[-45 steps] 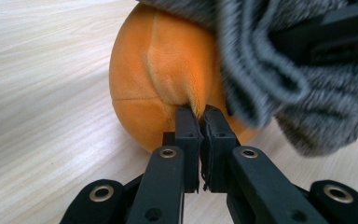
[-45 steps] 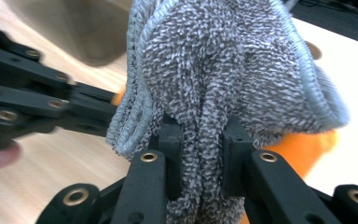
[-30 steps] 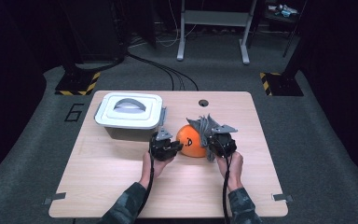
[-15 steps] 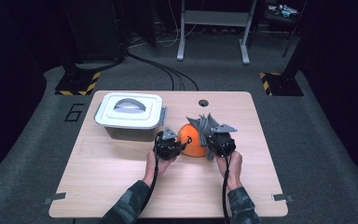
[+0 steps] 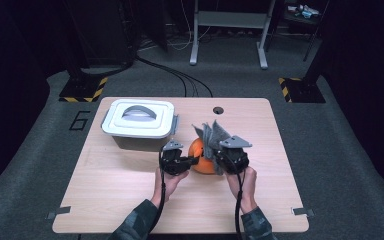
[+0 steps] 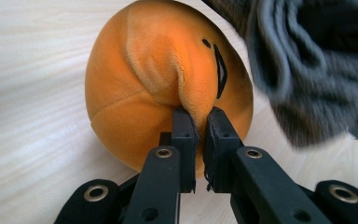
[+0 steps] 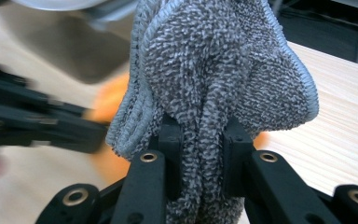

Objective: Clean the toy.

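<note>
An orange plush toy (image 5: 200, 156) with a black stitched mark lies on the wooden table (image 5: 130, 200) between my two grippers. My left gripper (image 5: 187, 161) has just been closing and now pinches a fold of the orange plush toy (image 6: 168, 79) between its pads. Above and to the right of the toy, my right gripper (image 5: 221, 152) is shut on a bunched grey terry cloth (image 5: 214, 134). The grey cloth (image 7: 214, 70) rises from the jaws and hides most of the toy in the right gripper view. Its edge (image 6: 307, 70) hangs over the toy's right side.
A lidded plastic box (image 5: 139, 124) with a white lid and grey handle stands at the table's back left, just behind my left gripper. A small round hole (image 5: 218, 110) sits near the far edge. Black stands and cables cover the floor beyond.
My left gripper moved in toward the toy and closed on a fold of its plush. My right gripper lifted the grey cloth up and off the toy.
</note>
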